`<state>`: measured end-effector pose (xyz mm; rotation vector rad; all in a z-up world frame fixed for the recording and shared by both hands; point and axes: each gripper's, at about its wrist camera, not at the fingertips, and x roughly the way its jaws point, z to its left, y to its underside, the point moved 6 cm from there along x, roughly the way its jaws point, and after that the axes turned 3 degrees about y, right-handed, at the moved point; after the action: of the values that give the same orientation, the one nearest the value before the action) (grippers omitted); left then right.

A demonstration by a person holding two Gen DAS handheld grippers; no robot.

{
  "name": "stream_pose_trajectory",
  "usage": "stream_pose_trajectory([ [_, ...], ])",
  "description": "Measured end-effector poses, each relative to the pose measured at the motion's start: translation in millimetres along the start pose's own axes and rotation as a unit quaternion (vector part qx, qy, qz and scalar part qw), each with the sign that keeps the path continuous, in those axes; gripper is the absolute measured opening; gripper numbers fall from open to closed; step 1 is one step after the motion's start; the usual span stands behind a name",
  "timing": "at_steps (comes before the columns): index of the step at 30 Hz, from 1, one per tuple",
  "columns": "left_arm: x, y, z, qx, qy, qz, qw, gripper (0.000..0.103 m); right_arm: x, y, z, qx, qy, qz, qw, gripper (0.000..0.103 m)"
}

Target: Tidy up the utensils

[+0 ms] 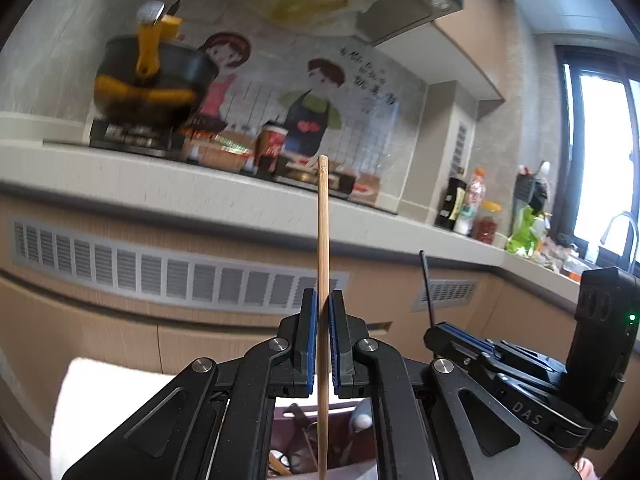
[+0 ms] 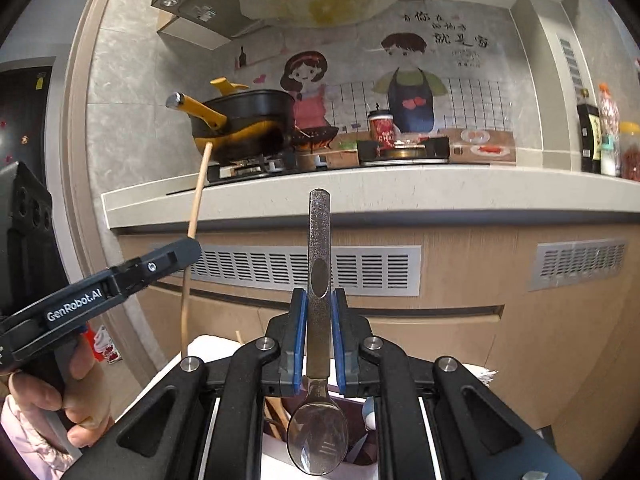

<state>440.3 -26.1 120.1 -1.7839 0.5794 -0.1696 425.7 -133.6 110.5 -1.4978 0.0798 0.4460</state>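
My left gripper is shut on a bamboo chopstick that stands upright between the blue pads. Its lower end hangs over a brown utensil holder on a white surface. My right gripper is shut on a metal spoon, handle up and bowl down over the same holder. The left gripper with its chopstick shows in the right wrist view, at the left. The right gripper shows at the right in the left wrist view.
A kitchen counter runs ahead with a black and yellow pot on the stove, a red cup, and bottles at the right. Cabinet fronts with vent grilles stand below. Other utensils lie in the holder.
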Motion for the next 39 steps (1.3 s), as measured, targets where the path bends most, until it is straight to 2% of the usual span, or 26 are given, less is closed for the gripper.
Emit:
stream_pose_trajectory([
  [6,30.2,24.8,18.2,-0.015,-0.005,0.026,0.9995,0.006,36.6,19.7,-9.2,0.0,0.008,0.023,1.0,0.011],
  [12,52.2,44.3,32.1,-0.023,-0.012,0.035,0.999,0.006,69.0,41.2,-15.7,0.006,0.014,0.052,0.999,0.011],
  [24,79.8,86.1,47.1,-0.038,-0.022,0.061,0.9972,0.008,94.7,71.4,-18.1,-0.013,0.028,0.059,0.998,0.011],
  [27,80.9,95.2,51.3,-0.047,-0.03,0.08,0.9952,0.01,94.3,77.4,-20.7,-0.011,0.027,0.072,0.997,0.024],
  [28,79.1,97.1,52.6,-0.053,-0.031,0.086,0.9944,0.012,91.8,78.7,-22.4,-0.008,0.028,0.075,0.997,0.031],
  [30,71.1,98.4,54.0,-0.06,-0.037,0.092,0.9933,0.019,84.9,81.5,-26.7,0.001,0.033,0.079,0.996,0.035],
  [33,48.9,102.1,52.1,-0.063,-0.061,0.107,0.9904,0.04,66.5,87.6,-31.7,0.016,0.045,0.084,0.995,0.037],
  [34,40.1,105.3,51.0,-0.063,-0.071,0.116,0.9888,0.049,59.5,89.9,-32.2,0.019,0.048,0.089,0.995,0.041],
  [36,21.3,112.5,46.1,-0.057,-0.082,0.131,0.9864,0.052,44.1,96.8,-31.3,0.032,0.043,0.103,0.993,0.046],
  [39,-9.3,122.6,34.5,-0.042,-0.097,0.151,0.9829,0.057,17.3,107.0,-26.6,0.047,0.042,0.119,0.991,0.047],
])
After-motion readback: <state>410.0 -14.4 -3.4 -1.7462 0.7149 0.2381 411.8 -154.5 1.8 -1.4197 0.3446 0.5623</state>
